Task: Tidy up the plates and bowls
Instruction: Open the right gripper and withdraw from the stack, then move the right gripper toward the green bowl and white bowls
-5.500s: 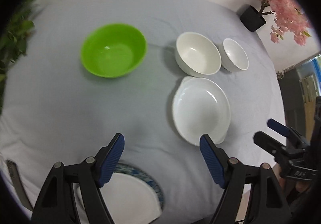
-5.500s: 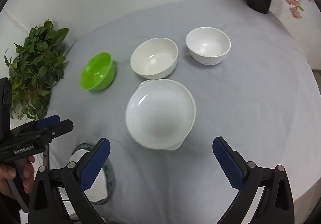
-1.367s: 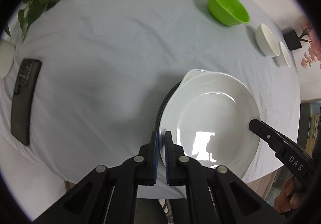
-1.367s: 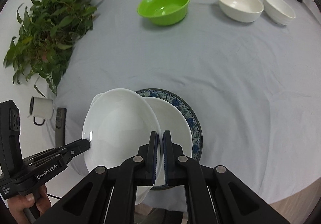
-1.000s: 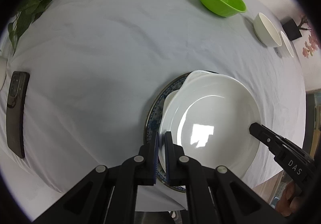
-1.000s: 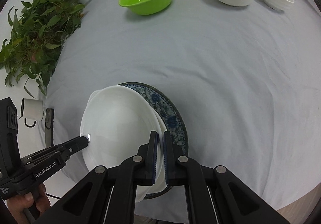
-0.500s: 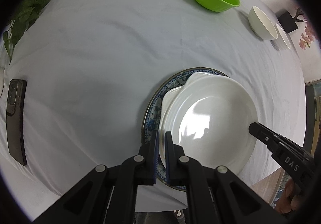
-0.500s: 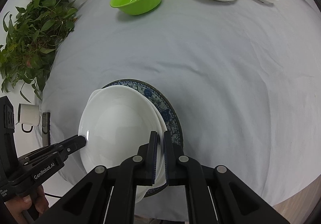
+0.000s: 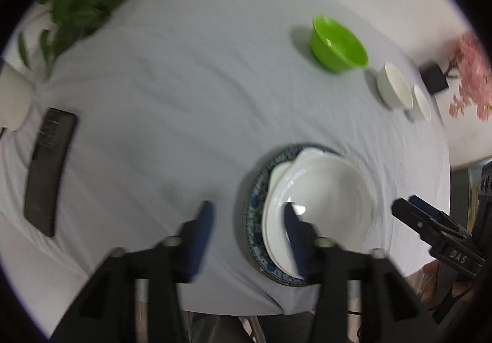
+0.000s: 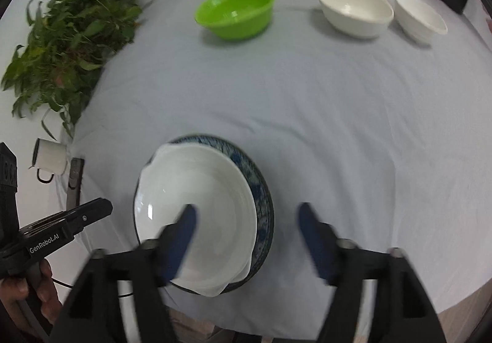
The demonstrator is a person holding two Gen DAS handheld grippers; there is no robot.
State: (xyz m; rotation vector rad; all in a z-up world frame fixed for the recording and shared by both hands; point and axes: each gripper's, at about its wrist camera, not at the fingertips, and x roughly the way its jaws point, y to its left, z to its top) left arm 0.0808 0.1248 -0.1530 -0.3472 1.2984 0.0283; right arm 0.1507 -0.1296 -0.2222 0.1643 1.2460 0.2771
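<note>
**Both tongs wide, deep plate sits on the stack**

I see the left gripper [image 9: 247, 218] with its jaws spread wide and nothing between them. One blue pad hangs over bare cloth, the other over the near-left rim of the white deep plate [image 9: 323, 204]. The frame is motion-blurred, so I can't tell whether that pad touches the rim.

The right gripper [image 10: 246, 223] is also spread wide and empty. Its left pad sits over the plate's bowl [image 10: 196, 204], its right pad over the grey tablecloth [image 10: 307, 97], past the stack's right edge.

The white deep plate rests on a flatter white plate [image 9: 275, 177], and both sit on the blue-patterned plate [image 10: 261, 189] — its rim shows as a crescent on one side. The stack is at the near table edge.

Far side of the table: green bowl [image 10: 236, 12], large white bowl [image 10: 355, 9], and small white bowl [image 10: 419, 17] in a row. The two white ones are just beside each other; the green one is apart.

Also in view — leafy plant [image 10: 67, 32], white mug [image 10: 49, 157], black phone [image 9: 50, 171], pink-flowered pot plant [image 9: 470, 75].
</note>
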